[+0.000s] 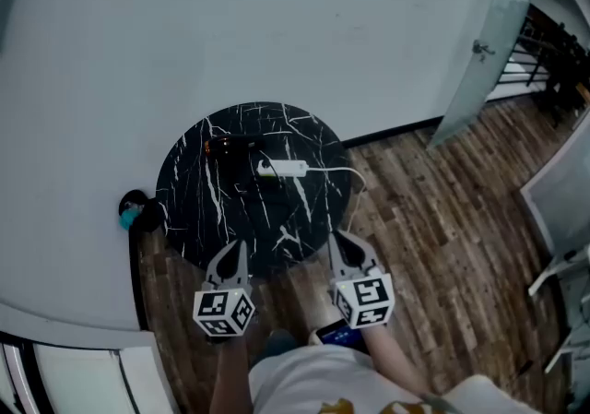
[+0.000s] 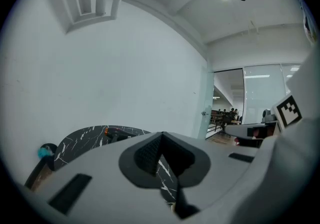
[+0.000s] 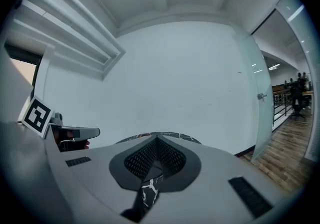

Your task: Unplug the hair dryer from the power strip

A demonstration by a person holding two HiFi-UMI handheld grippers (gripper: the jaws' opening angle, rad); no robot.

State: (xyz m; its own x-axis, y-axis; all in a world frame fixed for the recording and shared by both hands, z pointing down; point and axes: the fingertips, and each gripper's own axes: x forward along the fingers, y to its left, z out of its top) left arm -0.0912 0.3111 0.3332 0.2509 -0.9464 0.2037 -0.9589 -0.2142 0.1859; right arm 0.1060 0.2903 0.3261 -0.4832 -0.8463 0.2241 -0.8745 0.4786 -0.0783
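A round black marble table (image 1: 212,209) stands against the white wall. On it lies a white power strip (image 1: 284,168) with a white cable (image 1: 343,171) trailing off to the right. A dark hair dryer (image 1: 230,144) with an orange glow lies at the table's back left, also in the left gripper view (image 2: 116,132). My left gripper (image 1: 231,249) hovers at the table's near edge, shut and empty. My right gripper (image 1: 342,242) hangs beside the near right edge, shut with nothing in it. Both are well short of the strip.
A black stand with a teal object (image 1: 132,212) sits on the floor left of the table. Wooden flooring (image 1: 442,246) spreads to the right, with a glass door (image 1: 484,43) and a white chair (image 1: 562,209) further off.
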